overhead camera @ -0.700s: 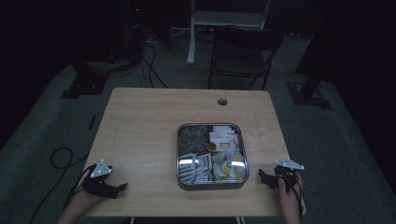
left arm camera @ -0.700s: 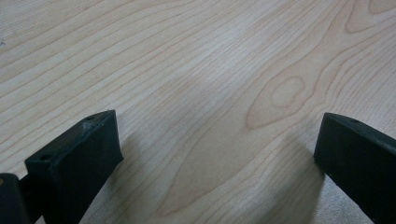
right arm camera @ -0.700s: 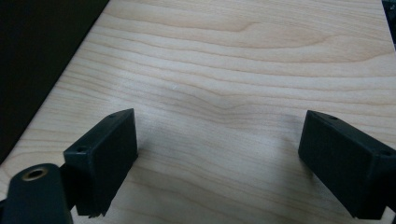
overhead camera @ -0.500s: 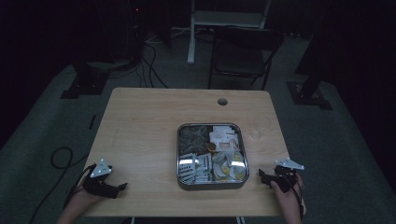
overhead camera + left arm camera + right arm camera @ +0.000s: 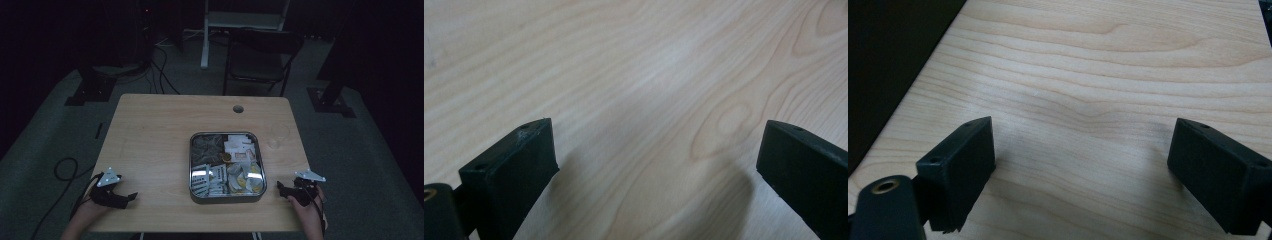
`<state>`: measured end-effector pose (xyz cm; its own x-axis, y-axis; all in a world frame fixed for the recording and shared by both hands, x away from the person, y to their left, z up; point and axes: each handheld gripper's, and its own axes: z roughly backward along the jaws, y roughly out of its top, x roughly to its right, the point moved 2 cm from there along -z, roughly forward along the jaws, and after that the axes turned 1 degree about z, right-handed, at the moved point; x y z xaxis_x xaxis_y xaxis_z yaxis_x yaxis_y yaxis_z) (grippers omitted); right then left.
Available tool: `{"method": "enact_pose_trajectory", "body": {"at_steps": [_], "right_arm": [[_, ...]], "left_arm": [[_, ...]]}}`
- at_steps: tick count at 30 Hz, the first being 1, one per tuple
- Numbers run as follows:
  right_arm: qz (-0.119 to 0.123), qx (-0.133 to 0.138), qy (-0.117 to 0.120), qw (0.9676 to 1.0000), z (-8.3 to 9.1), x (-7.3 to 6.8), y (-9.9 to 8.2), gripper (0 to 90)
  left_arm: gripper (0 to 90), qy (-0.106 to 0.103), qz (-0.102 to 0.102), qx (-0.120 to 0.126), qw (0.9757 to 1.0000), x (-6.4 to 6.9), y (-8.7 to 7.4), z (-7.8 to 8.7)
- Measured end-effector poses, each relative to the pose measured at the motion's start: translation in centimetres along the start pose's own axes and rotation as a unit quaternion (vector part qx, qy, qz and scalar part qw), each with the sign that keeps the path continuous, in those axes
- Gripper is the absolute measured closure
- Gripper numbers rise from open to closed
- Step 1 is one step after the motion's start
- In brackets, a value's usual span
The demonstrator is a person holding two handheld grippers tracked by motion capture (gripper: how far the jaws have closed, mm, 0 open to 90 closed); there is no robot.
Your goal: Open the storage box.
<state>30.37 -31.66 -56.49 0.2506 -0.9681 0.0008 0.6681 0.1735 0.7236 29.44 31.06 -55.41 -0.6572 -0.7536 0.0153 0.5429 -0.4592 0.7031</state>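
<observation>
Tray (image 5: 191, 165) of mixed packets and small round lidded cups sits on the wooden counter (image 5: 150, 135), right of its centre, and every place below is told from that tray. My left hand-held gripper (image 5: 131, 196) rests near the counter's front edge, well to the tray's left, its jaws spread wide over bare wood and gripping nothing; in the left gripper view the left hand-held gripper (image 5: 656, 165) has only woodgrain between its black jaws. My right hand-held gripper (image 5: 281, 189) lies just beyond the tray's front right corner, jaws likewise wide and empty, and the right gripper view shows plain counter ahead of it (image 5: 1083, 165). A faint ring mark (image 5: 278, 134) lies on the wood to the tray's right, and a cable hole (image 5: 238, 108) sits behind it. As I judge it, the work is only starting: the sensible move is to bring the nearer, right tool over the tray rim, choose one item lying on top, and close on its edge without disturbing its neighbours.
</observation>
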Motion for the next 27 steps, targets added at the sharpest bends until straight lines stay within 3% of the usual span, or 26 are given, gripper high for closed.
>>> {"method": "enact_pose_trajectory", "body": {"at_steps": [5,12,16,27], "right_arm": [[0.000,0.000,0.000,1.0000,0.0,0.0,0.0,11.2],[0.000,0.000,0.000,1.0000,0.0,0.0,0.0,11.2],[0.000,0.000,0.000,1.0000,0.0,0.0,0.0,11.1],[0.000,0.000,0.000,1.0000,0.0,0.0,0.0,11.1]], "left_arm": [[3.2,-0.008,-0.010,0.003,0.9999,0.4,1.3,-0.2],[3.2,-0.034,-0.042,0.013,0.9985,2.0,4.5,-1.0],[3.2,-0.047,-0.061,0.018,0.9969,3.1,6.4,-1.7],[3.2,-0.088,-0.092,0.045,0.9909,5.6,10.7,-3.2]]}}
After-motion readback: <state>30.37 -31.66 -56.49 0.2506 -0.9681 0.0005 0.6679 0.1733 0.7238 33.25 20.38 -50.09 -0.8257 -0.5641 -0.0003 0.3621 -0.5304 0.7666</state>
